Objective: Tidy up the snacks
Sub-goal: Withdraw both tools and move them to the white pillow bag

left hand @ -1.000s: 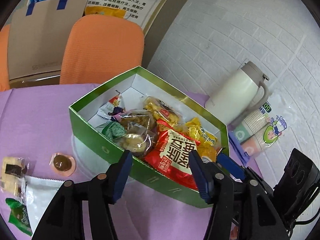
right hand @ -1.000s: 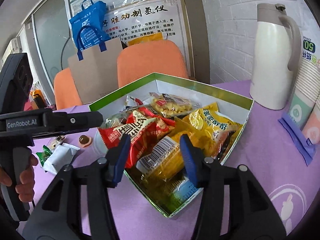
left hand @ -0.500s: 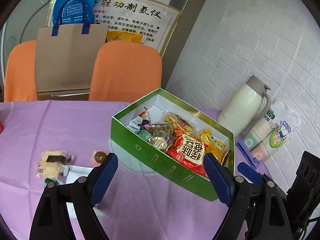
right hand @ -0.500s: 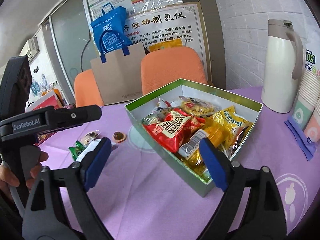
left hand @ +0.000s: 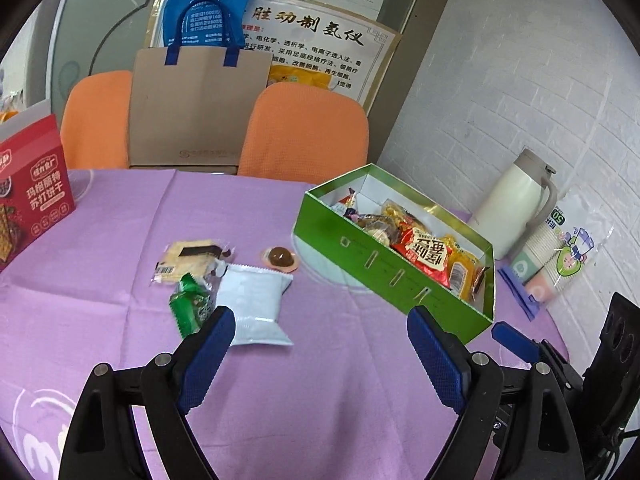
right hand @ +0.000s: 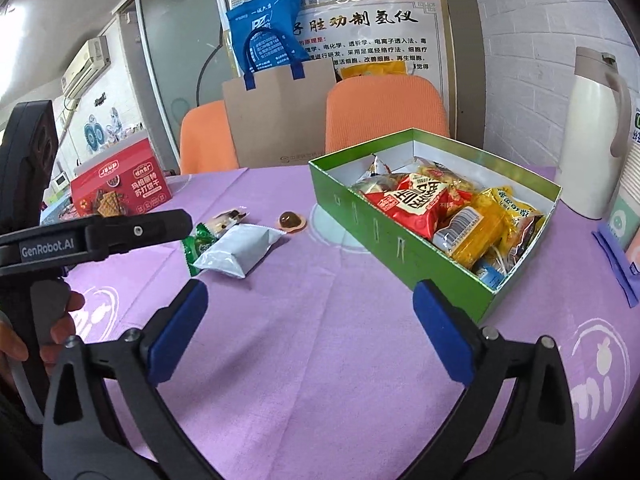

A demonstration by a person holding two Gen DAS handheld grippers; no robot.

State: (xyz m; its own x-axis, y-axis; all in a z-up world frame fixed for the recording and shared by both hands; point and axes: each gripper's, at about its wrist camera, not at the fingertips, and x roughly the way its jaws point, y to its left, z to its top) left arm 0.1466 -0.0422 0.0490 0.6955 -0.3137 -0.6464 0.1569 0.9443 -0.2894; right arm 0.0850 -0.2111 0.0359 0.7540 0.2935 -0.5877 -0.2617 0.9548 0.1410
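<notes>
Four loose snacks (left hand: pixel 256 304) beside one green box (left hand: pixel 384 272) (well stocked), left tongs (left hand: pixel 316 344) agape, right tongs (right hand: pixel 310 320) opening, empty.

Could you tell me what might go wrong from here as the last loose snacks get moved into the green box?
The green packet lies partly under the white packet, so a grab at one may drag the other. The jelly cup is small and low, and the fingers could slip off it. The green box is already heaped at its near end, so added snacks may slide out.
</notes>
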